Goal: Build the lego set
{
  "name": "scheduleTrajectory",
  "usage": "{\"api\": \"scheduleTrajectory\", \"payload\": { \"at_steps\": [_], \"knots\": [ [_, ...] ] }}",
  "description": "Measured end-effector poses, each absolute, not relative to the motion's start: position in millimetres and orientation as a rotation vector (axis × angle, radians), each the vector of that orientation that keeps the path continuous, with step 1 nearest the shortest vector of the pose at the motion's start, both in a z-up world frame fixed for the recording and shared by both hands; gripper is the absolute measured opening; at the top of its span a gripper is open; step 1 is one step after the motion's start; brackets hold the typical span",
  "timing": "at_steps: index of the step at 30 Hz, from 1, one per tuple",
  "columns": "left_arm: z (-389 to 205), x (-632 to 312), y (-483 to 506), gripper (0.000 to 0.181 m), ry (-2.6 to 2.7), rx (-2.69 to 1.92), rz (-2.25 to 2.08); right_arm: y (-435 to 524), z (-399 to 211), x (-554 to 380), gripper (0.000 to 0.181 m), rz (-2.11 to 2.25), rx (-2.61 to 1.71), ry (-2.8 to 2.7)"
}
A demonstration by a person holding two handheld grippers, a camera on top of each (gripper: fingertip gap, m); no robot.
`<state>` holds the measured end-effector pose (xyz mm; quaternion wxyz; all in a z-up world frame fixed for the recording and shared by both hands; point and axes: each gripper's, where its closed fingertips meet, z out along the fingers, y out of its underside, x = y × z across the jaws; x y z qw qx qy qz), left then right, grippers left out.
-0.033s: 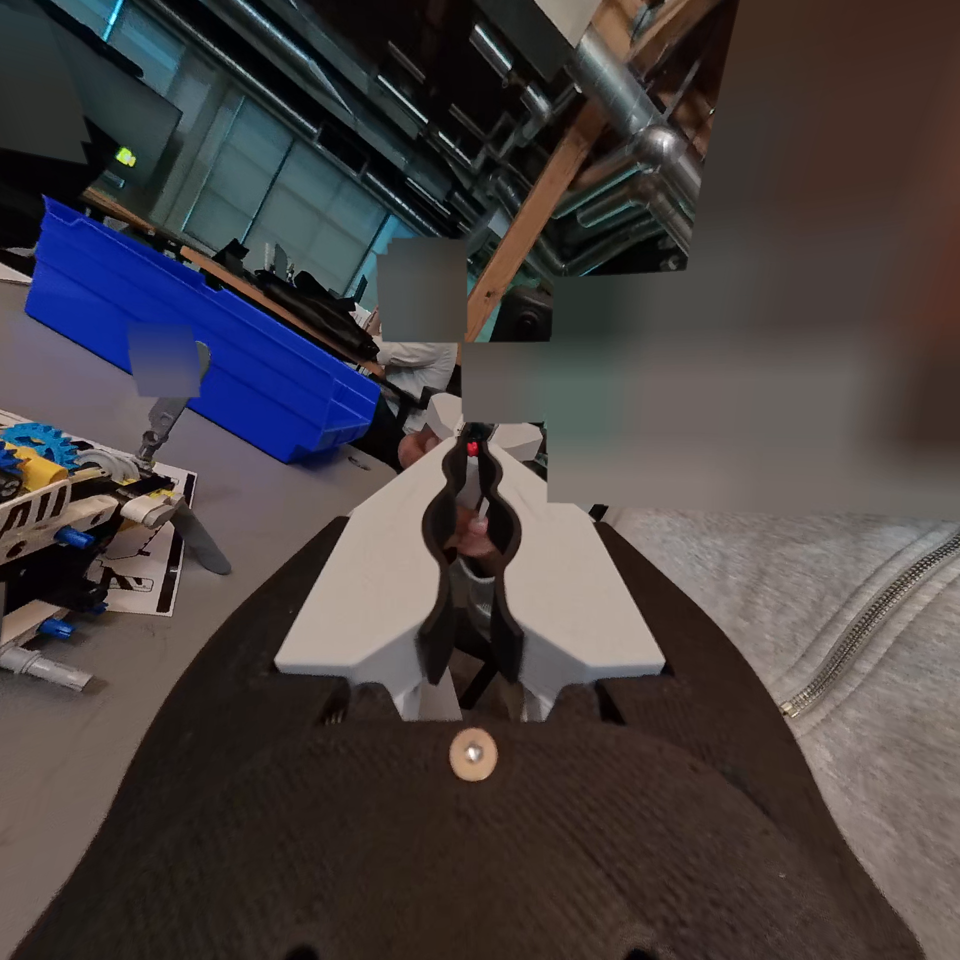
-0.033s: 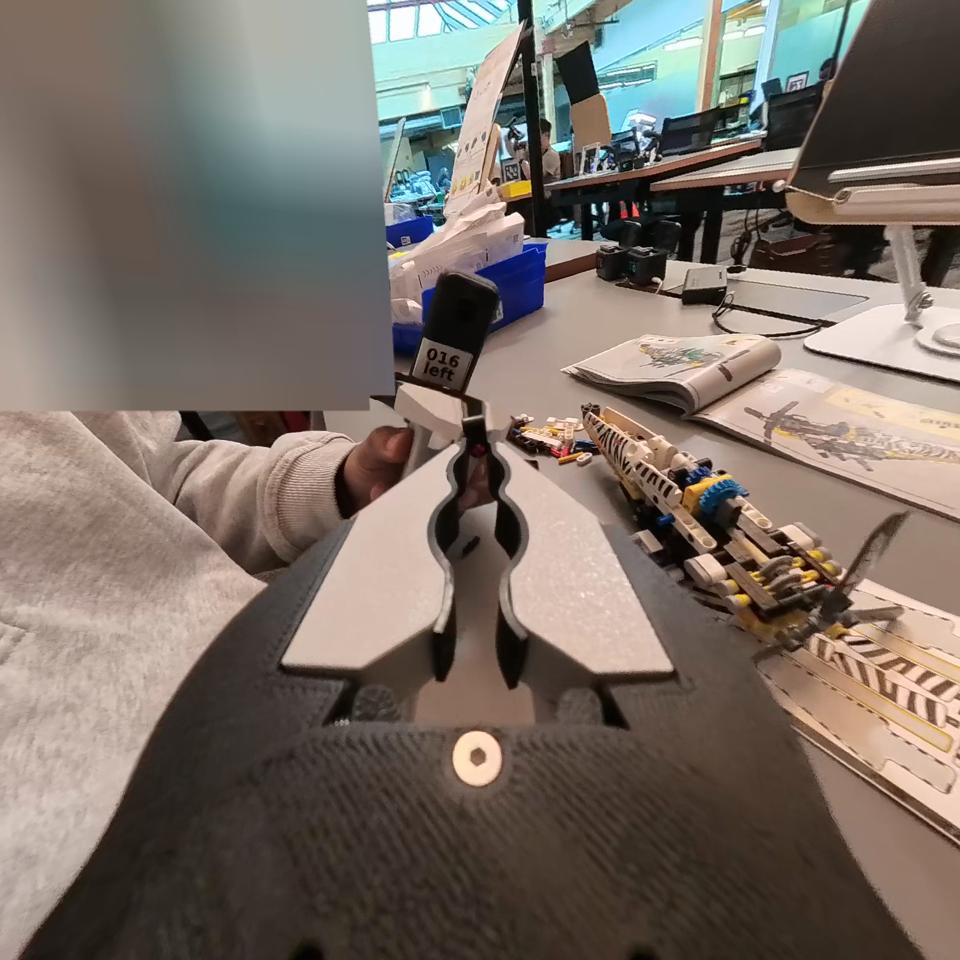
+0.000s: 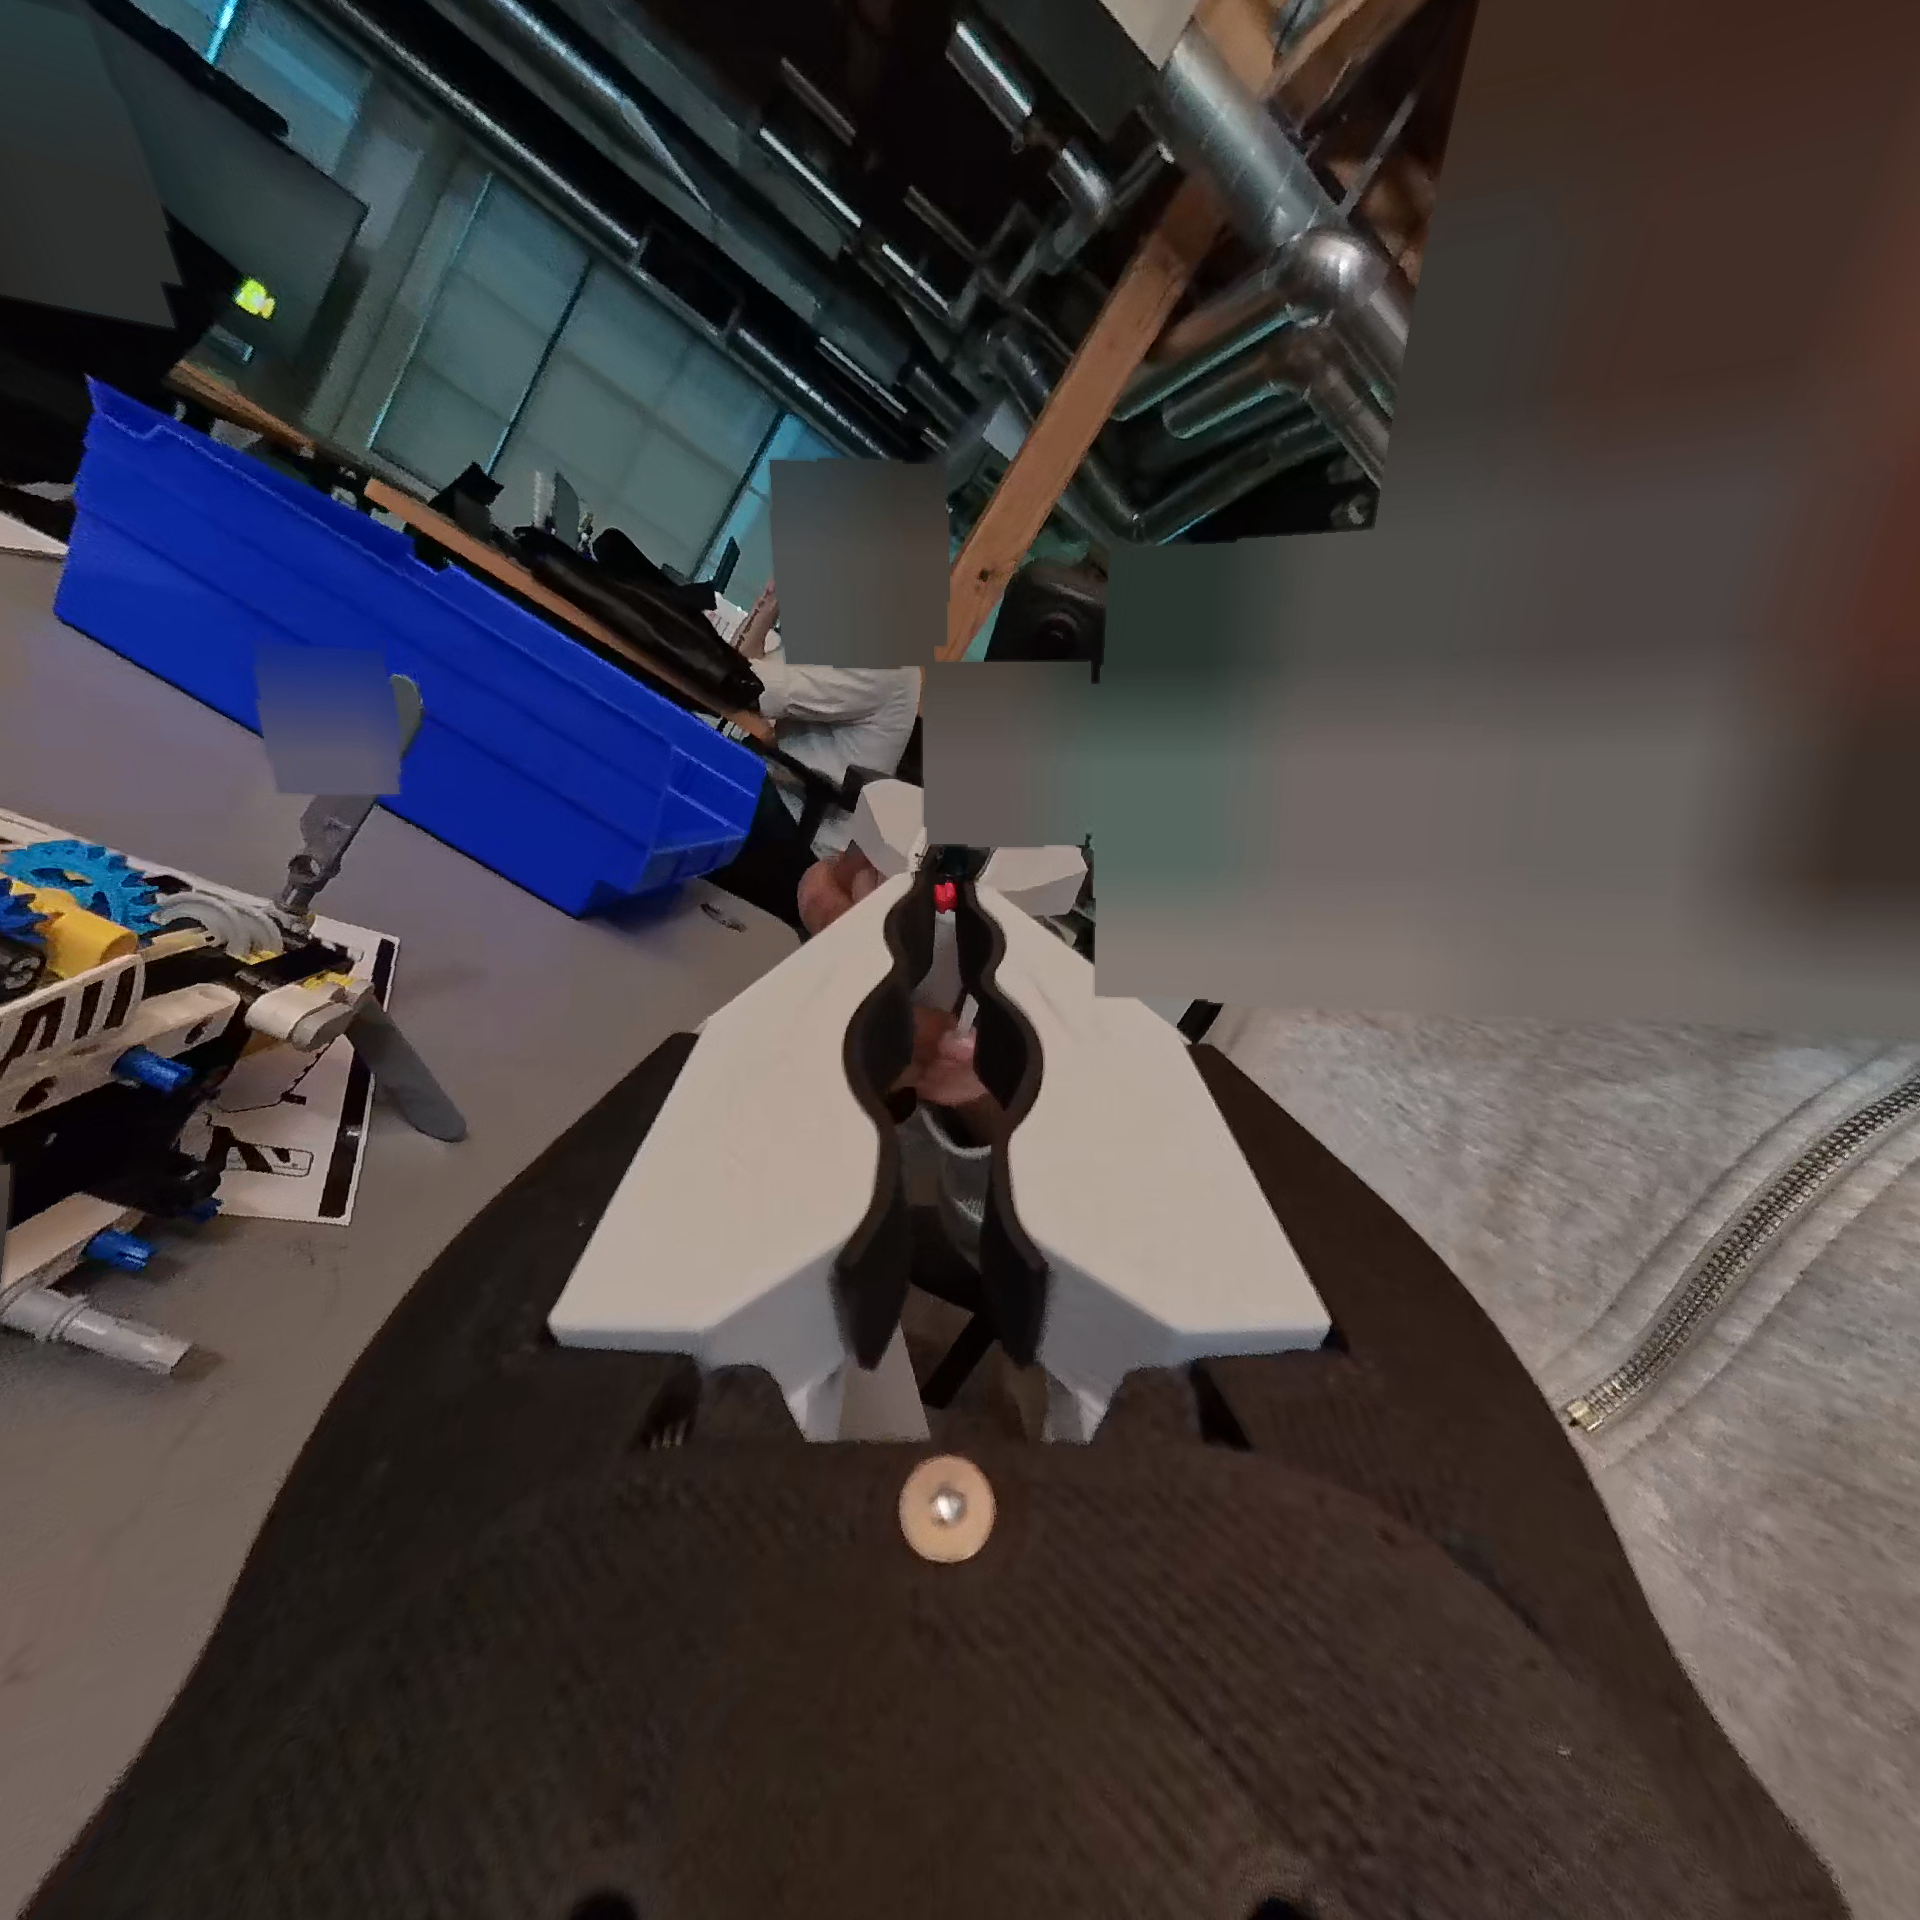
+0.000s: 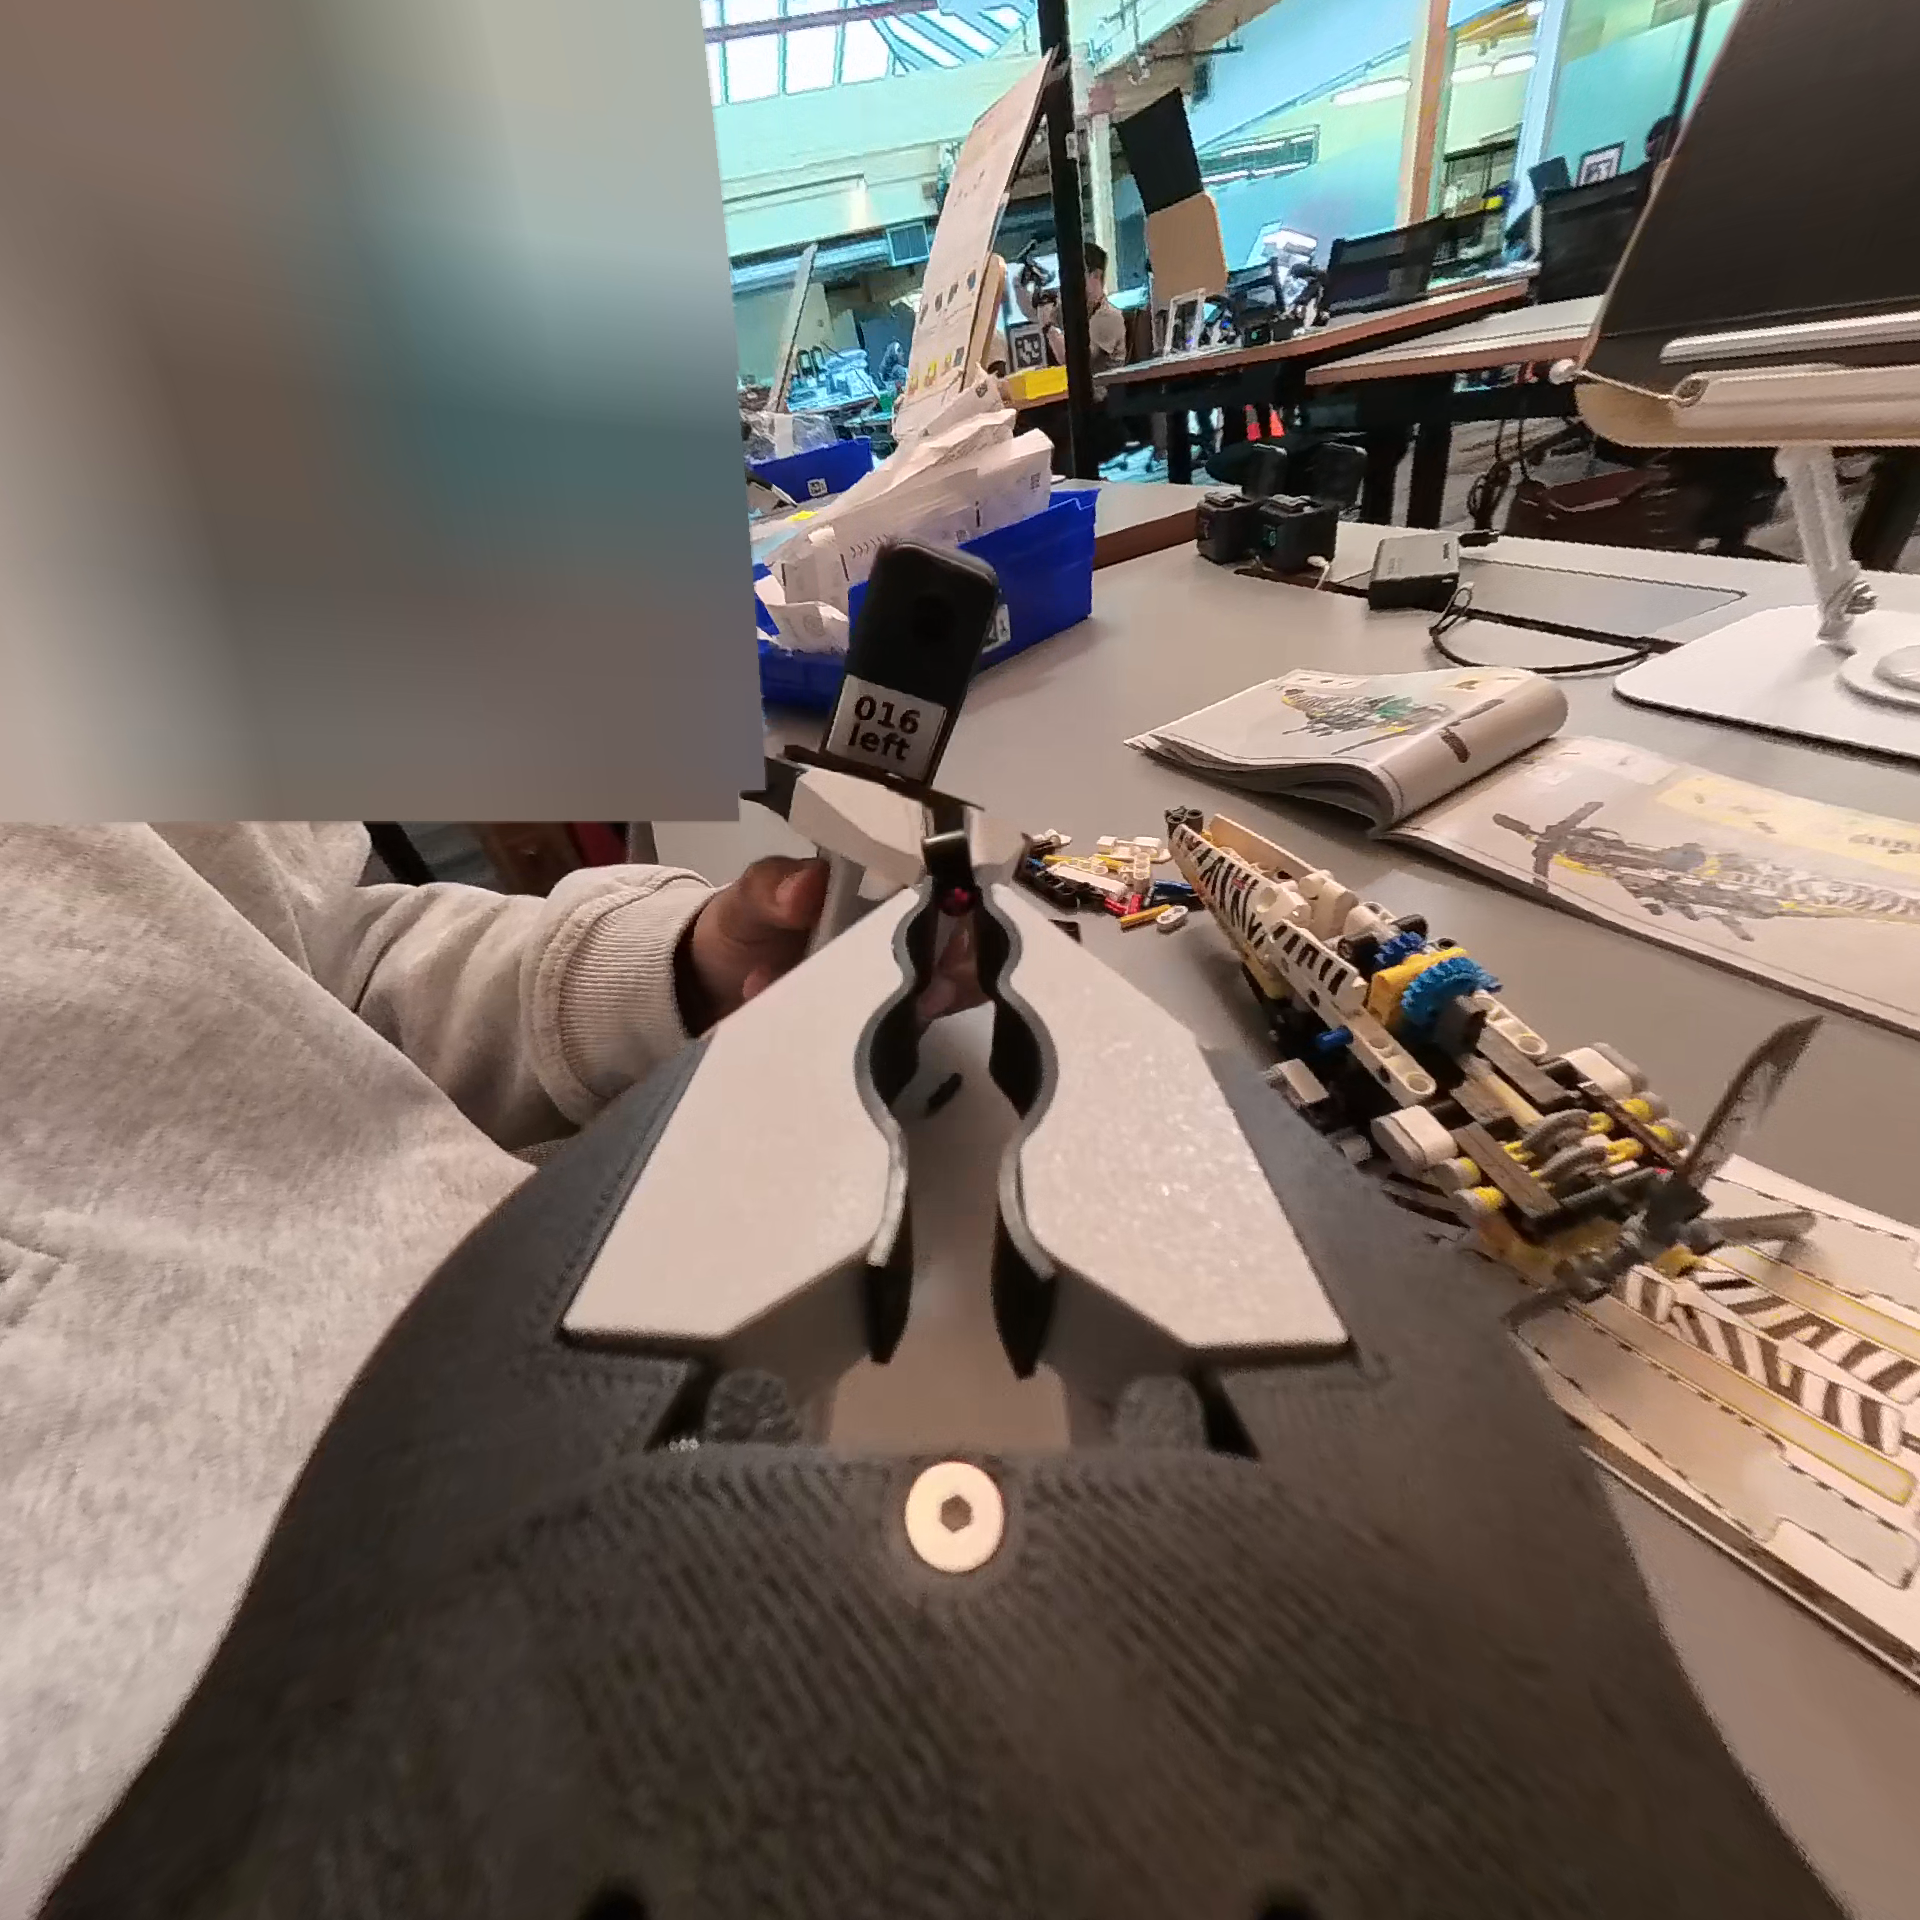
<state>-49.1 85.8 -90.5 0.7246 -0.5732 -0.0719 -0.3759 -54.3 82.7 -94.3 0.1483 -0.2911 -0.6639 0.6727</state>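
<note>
On the grey surface (image 4: 1195,665) your blue bin (image 4: 1023,561) holds white paper packets, the lego model (image 4: 1434,1049) lies right, and your left gripper (image 3: 945,894) and right gripper (image 4: 958,902) meet tip-to-tip, jaws clamped on a small red piece (image 4: 958,900).

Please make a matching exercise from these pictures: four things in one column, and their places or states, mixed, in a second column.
Things:
1. red piece
2. model
3. booklet
4. loose pieces

Places or states:
A. lies open on the table, behind the model
B. pinched at the tips where both tongs meet
C. a small heap by the model's far end
D. lies partly on a striped sheet, with a propeller at its near end

Pairs: 1-B, 2-D, 3-A, 4-C
</note>
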Motion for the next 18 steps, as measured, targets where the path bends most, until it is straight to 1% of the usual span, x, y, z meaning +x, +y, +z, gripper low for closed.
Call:
{"api": "scheduleTrajectory", "payload": {
  "at_steps": [10,11,13,14,16,18],
  "knots": [
    [-94,-52,86,0.000,-0.173,-1.284,-0.877,79,-110,-54,0.005,1.884,-0.823,-2.008],
    [-94,-51,86,0.000,-0.171,-1.286,-0.881,81,-109,-54,0.006,1.880,-0.820,-2.001],
    [-96,-52,86,0.000,-0.177,-1.292,-0.882,84,-107,-55,0.018,1.880,-0.812,-1.984],
    [-96,-52,86,0.000,-0.176,-1.289,-0.891,84,-105,-53,0.017,1.897,-0.800,-1.983],
    [-95,-50,85,0.000,-0.170,-1.285,-0.907,81,-105,-51,0.000,1.905,-0.782,-1.995],
    [-96,-51,86,0.000,-0.171,-1.289,-0.897,82,-109,-54,0.000,1.841,-0.782,-2.003]
  ]
}}
